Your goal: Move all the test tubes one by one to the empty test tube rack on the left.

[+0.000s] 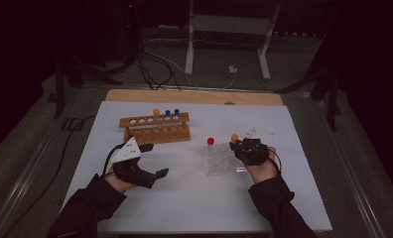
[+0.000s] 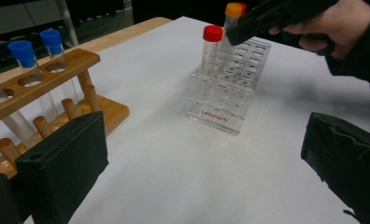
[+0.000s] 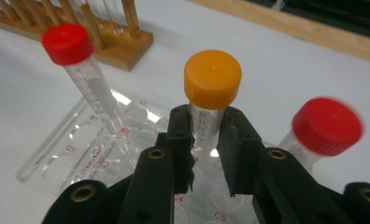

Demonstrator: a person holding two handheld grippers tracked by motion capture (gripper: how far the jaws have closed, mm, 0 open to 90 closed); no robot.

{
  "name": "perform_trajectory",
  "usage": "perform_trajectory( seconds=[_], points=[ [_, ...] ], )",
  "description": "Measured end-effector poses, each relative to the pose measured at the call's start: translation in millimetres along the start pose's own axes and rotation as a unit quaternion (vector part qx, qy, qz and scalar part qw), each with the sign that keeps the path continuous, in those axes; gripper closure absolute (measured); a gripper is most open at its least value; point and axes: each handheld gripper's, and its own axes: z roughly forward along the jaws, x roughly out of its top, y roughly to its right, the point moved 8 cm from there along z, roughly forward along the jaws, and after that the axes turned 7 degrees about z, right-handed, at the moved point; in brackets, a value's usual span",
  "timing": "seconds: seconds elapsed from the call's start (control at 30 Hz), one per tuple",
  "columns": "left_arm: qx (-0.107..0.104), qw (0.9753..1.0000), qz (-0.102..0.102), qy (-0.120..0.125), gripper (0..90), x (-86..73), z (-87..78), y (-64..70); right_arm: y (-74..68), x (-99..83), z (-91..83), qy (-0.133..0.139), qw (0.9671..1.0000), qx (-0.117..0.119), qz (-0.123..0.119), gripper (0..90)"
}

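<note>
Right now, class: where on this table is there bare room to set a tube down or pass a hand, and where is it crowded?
Bare sheet lies between the wooden rack and the clear rack, and along the near edge between the left gripper and the right gripper. Crowded: the clear rack, where the right gripper grips the orange-capped tube beside the red-capped tube.

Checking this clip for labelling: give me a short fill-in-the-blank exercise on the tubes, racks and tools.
1. The right tool is shut on a tube with an ____ cap.
2. The left tool hangs ____ and holds nothing.
3. The clear rack carries an upright tube with a ____ cap.
4. The wooden rack holds two tubes with ____ caps.

Missing words: orange; open; red; blue
</note>
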Motion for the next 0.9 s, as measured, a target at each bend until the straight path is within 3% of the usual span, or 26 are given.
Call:
perform_trajectory(
  seconds=[0.5,0.77,0.9],
  points=[
    [-0.005,1.0,0.003,0.003,1.5,3.8,-1.5,2.8,-10.0,24.4,-41.0,0.054,0.9984,0.002,-0.017,75.0],
    [-0.013,0.9999,0.005,0.006,1.5,8.9,-3.8,6.9,-28.7,30.5,-58.3,0.062,0.9971,0.024,-0.036,75.0],
    [-0.018,0.9998,0.008,0.008,1.5,12.3,-4.8,10.2,-44.5,30.5,-63.8,0.061,0.9958,0.049,-0.048,75.0]
  ],
)
